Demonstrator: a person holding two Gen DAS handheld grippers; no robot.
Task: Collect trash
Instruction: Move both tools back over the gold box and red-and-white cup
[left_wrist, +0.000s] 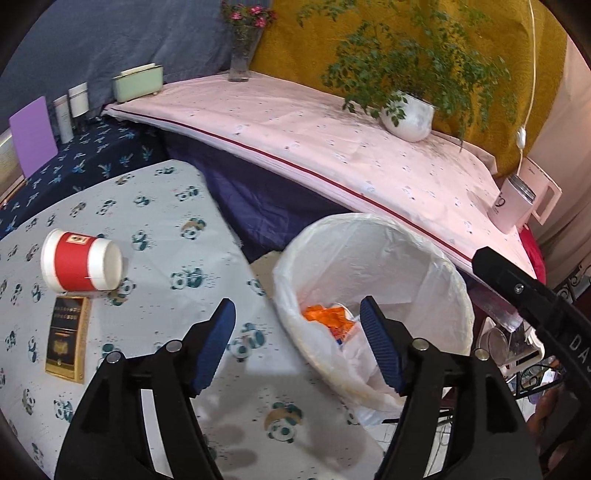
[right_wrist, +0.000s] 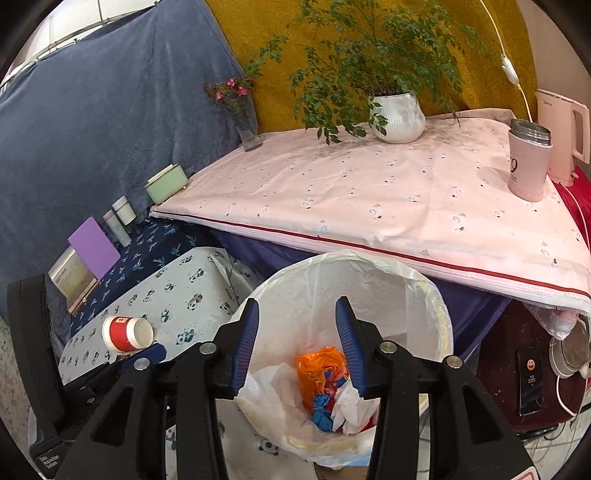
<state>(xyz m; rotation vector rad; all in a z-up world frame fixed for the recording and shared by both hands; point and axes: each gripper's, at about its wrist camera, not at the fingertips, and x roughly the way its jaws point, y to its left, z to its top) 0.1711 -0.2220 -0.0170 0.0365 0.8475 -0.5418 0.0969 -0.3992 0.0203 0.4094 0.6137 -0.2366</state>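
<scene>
Both my grippers are empty with jaws apart. My right gripper hangs over the trash bin, the fingers framing the liner mouth; nothing is between the pads. Below the tips lie an orange wrapper, blue scraps and crumpled white paper, all already in the bin.

My left gripper stands wider, also with nothing between the pads. Its right finger is over the bin rim, its left finger over the panda-print cloth.

Trash still out, by my reading: the red and white paper cup, on its side on the cloth, up and left of my left fingers, well apart. Its long axis runs roughly left-right in the left view, with the wide mouth to the left and the base toward my fingers. Just below it, nearer me, a dark flat card packet lies flat with its long axis pointing away from me.

My left hand is clearly nearer the cup; from the right gripper it sits far left, past the left gripper's body. I judge the next move to be left-hand: swing left, straddle the cup across its axis. It may roll.
</scene>
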